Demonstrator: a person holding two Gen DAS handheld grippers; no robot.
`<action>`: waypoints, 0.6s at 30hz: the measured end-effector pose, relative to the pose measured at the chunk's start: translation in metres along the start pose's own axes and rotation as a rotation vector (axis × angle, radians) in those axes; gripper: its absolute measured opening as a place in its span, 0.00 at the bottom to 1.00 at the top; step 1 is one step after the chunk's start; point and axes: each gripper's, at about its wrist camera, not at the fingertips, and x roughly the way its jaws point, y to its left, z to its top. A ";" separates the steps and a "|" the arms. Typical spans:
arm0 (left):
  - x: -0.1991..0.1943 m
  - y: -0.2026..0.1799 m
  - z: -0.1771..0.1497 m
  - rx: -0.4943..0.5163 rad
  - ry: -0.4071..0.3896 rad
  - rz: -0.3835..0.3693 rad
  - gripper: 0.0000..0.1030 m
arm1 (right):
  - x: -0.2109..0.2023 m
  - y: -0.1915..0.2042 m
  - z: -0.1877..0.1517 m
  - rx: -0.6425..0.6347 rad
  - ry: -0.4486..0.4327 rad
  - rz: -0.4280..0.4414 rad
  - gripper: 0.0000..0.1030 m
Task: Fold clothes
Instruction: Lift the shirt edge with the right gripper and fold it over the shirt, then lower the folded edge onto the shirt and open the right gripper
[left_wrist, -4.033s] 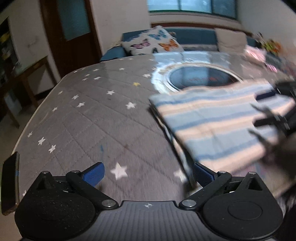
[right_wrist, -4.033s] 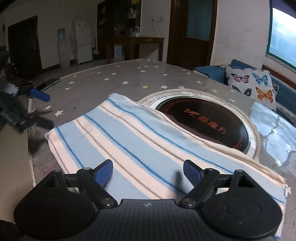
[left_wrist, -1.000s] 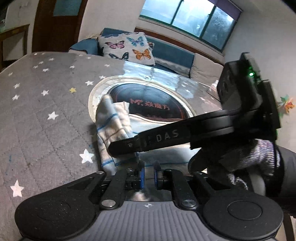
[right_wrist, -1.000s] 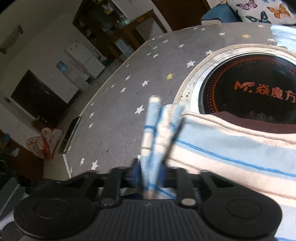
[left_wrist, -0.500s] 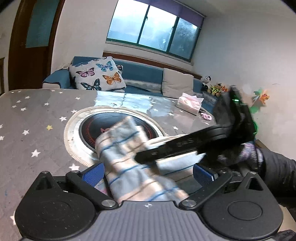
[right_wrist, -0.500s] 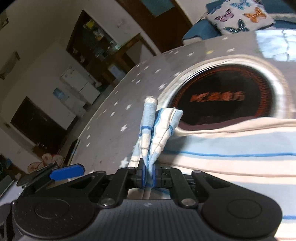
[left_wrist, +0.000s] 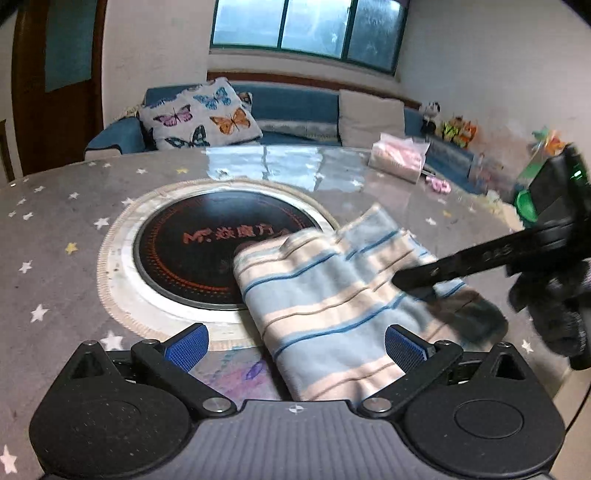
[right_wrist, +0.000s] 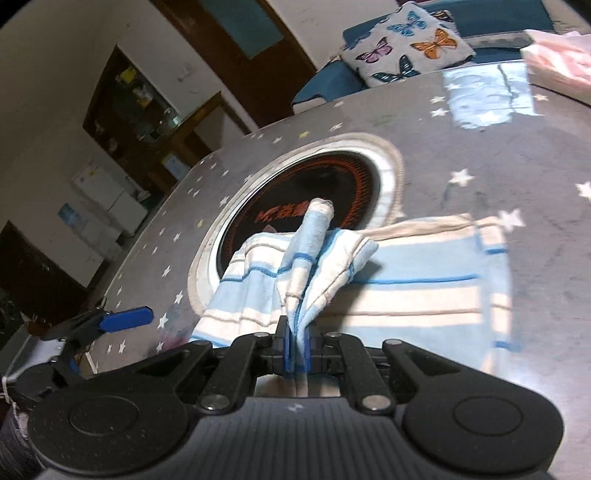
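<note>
A blue, cream and tan striped garment (left_wrist: 332, 295) lies part-folded on the grey star-print table (left_wrist: 55, 240), its far edge over the round black cooktop (left_wrist: 192, 251). My left gripper (left_wrist: 295, 349) is open above the garment's near end, its blue pads clear of the cloth. My right gripper (right_wrist: 295, 350) is shut on a bunched fold of the garment (right_wrist: 406, 295) and holds it lifted above the flat layer. In the left wrist view the right gripper (left_wrist: 400, 280) reaches in from the right. The left gripper's blue pad (right_wrist: 127, 317) shows at far left in the right wrist view.
A pink tissue pack (left_wrist: 399, 160) sits at the table's far side. Behind the table stands a blue sofa with a butterfly cushion (left_wrist: 203, 118). The cooktop (right_wrist: 306, 192) is set flush in the table. The table edge curves close on the right.
My left gripper has opened, let go of the garment and drawn back. My right gripper has kept its pinch and carried the fold to the right across the garment.
</note>
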 end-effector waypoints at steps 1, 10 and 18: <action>0.004 -0.002 0.001 0.002 0.007 0.000 1.00 | -0.004 -0.002 0.001 -0.005 -0.006 -0.008 0.06; 0.035 -0.013 0.010 0.019 0.061 0.016 1.00 | -0.038 -0.032 0.004 0.007 -0.039 -0.069 0.06; 0.046 -0.016 0.012 0.024 0.093 0.031 1.00 | -0.052 -0.044 0.008 0.007 -0.061 -0.086 0.06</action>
